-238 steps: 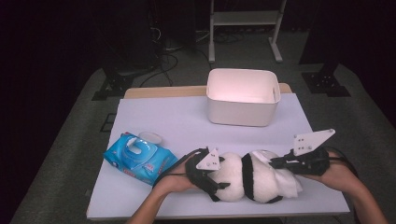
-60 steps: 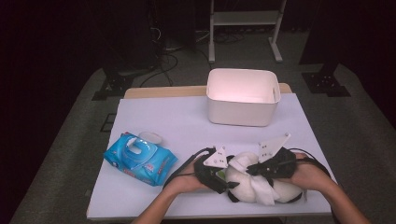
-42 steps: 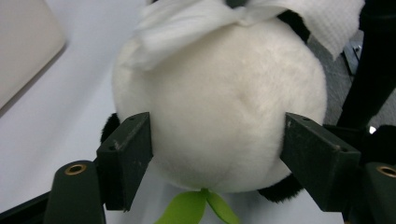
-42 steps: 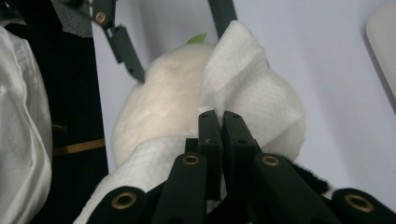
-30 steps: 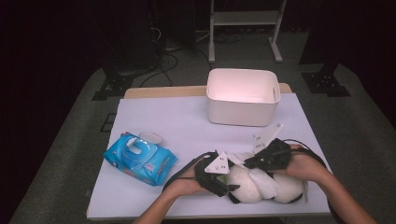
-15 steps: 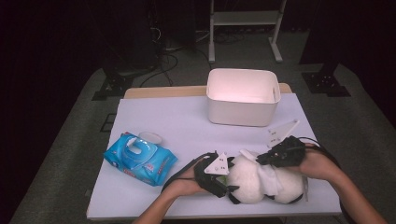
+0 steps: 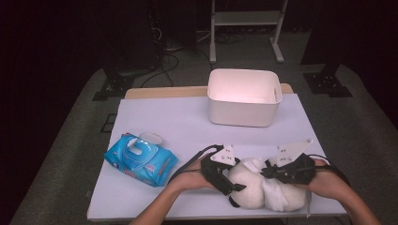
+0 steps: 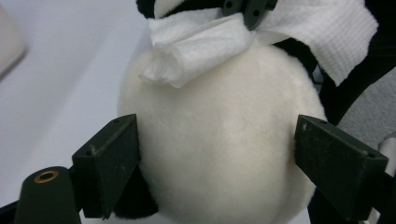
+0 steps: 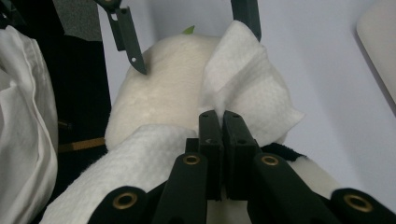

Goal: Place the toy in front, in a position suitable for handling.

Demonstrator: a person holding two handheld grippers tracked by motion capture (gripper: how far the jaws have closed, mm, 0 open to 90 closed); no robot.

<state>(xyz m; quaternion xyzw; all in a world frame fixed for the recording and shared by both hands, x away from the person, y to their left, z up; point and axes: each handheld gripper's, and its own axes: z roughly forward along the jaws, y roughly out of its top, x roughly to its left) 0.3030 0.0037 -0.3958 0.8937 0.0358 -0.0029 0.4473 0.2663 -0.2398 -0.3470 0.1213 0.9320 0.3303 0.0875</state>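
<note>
Right gripper (image 9: pixel 218 116) is clamped on a wipe (image 9: pixel 243 88), dragging it over the plush (image 7: pixel 263 190) to clean it. Left gripper (image 8: pixel 219 154) braces the plush so it doesn't slide; its jaws have just been opening and now stand either side of the white head, pads barely touching, no real squeeze. Plush lies at the table's (image 7: pixel 164 122) near edge, between both hands. Wipe pack (image 7: pixel 140 159) sits to the left, bin (image 7: pixel 244 96) behind.

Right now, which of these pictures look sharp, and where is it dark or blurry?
High view: white rectangular plastic tub glows brightly, surroundings nearly black, image soft. Left gripper view: fluffy white plush toy evenly lit; near claw pads slightly blurred. Right gripper view: white paper wipe crisp.
</note>
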